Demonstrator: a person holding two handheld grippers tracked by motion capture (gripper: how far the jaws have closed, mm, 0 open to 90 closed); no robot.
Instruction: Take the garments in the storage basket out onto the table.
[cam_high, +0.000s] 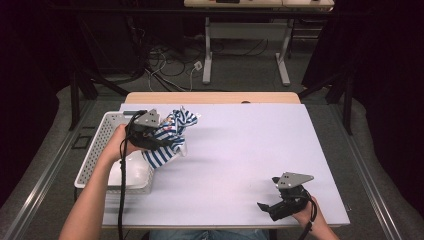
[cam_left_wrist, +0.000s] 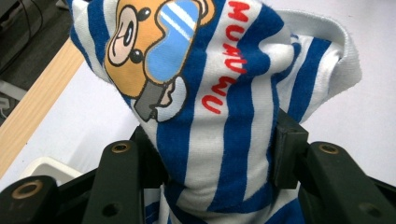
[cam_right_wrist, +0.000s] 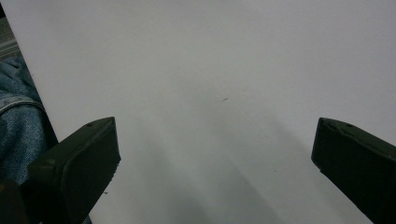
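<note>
A blue-and-white striped garment (cam_high: 169, 136) with a cartoon bear print and red letters hangs bunched above the left part of the white table (cam_high: 240, 150). My left gripper (cam_high: 150, 137) is shut on it. In the left gripper view the striped cloth (cam_left_wrist: 219, 116) is pinched between both black jaws and rises in front of the camera. My right gripper (cam_high: 270, 206) rests near the table's front right edge, held by a hand. Its jaws stand wide apart over bare white table (cam_right_wrist: 210, 93), with nothing between them.
A white perforated basket (cam_high: 97, 150) stands at the table's left edge with something white inside. A wooden strip (cam_high: 210, 97) runs along the far edge. Beyond it are desk legs and cables on the floor. Blue jeans (cam_right_wrist: 16, 107) show at the near edge.
</note>
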